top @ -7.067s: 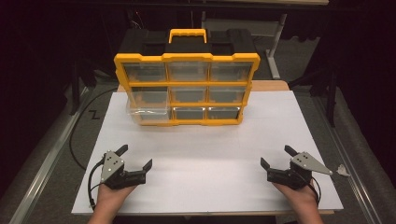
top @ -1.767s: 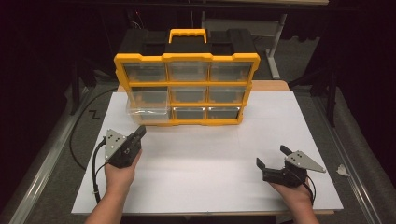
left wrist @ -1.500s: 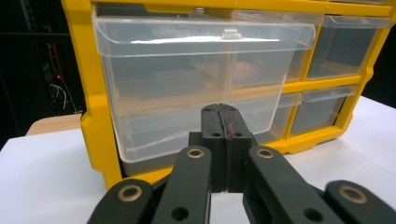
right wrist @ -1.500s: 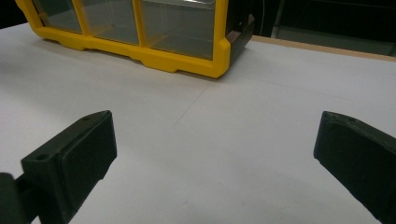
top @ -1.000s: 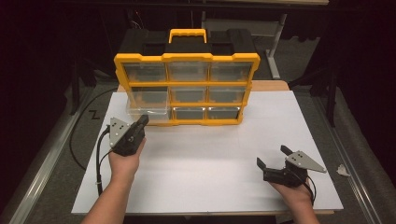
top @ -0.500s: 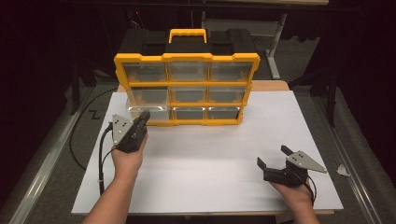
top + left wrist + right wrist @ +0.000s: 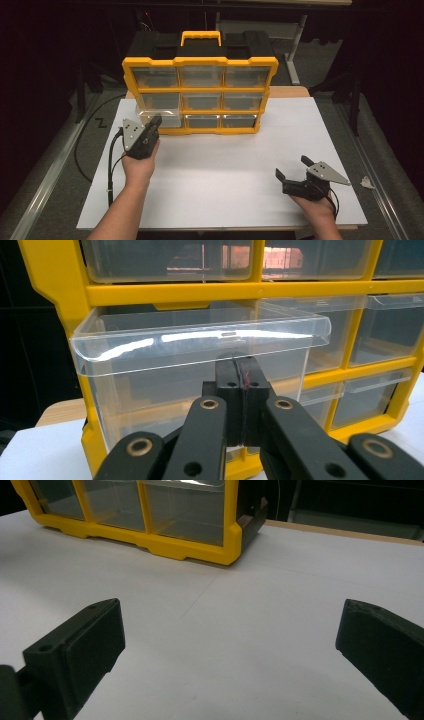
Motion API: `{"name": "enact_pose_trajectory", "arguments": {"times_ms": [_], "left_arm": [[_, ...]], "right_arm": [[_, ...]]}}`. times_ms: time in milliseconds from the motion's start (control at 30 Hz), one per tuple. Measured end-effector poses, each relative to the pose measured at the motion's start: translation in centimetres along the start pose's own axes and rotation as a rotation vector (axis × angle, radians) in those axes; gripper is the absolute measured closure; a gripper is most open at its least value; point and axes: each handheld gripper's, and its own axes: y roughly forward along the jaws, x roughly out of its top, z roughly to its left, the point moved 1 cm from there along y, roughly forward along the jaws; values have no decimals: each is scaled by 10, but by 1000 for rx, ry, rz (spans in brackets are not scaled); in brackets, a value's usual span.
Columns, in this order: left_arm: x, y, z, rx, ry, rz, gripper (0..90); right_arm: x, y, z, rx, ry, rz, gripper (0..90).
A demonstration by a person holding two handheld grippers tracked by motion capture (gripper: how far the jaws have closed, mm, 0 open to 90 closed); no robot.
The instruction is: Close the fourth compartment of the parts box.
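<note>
Two tools show in the high view, one in each hand. The left tool (image 7: 156,121) is up by the yellow box of drawers (image 7: 200,95), and right in front of its tips is one clear drawer (image 7: 159,118) that sticks out a little from the bottom left corner of the box. The right tool (image 7: 294,167) sits low on the white table (image 7: 225,170), well apart from the box, with the box far ahead of it and off to its left. It looks like it is just waiting there. In the left gripper view, the left tool (image 7: 241,371) has its two black jaws pressed flat together with nothing between them. The clear drawer (image 7: 200,365) is just past the tips, and its shiny top lip is above them. I cannot tell if the tips touch the drawer front. I think the jaws are squeezed together so they make one firm point to push the drawer back in, or to hook under its lip. In the right gripper view, the right tool (image 7: 230,645) has its jaws spread wide, holding nothing, with bare table between them and the box's yellow corner (image 7: 220,540) far ahead.
</note>
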Motion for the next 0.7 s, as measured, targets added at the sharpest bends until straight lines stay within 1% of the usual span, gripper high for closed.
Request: {"name": "enact_pose_trajectory", "arguments": {"times_ms": [233, 267, 333, 467, 700], "left_arm": [[3, 8, 1, 4, -11, 6, 900], [4, 10, 0, 6, -2, 7, 900], [3, 13, 0, 16, 4, 5, 900], [2, 18, 2, 26, -4, 5, 900], [5, 25, 3, 31, 11, 9, 900]], "right_arm": [[0, -1, 0, -2, 4, -4, 7], [0, -1, 0, -2, 4, -4, 7], [0, -1, 0, -1, 5, -5, 7], [0, -1, -1, 0, 7, -5, 7], [0, -1, -1, 0, 7, -7, 7]]}}
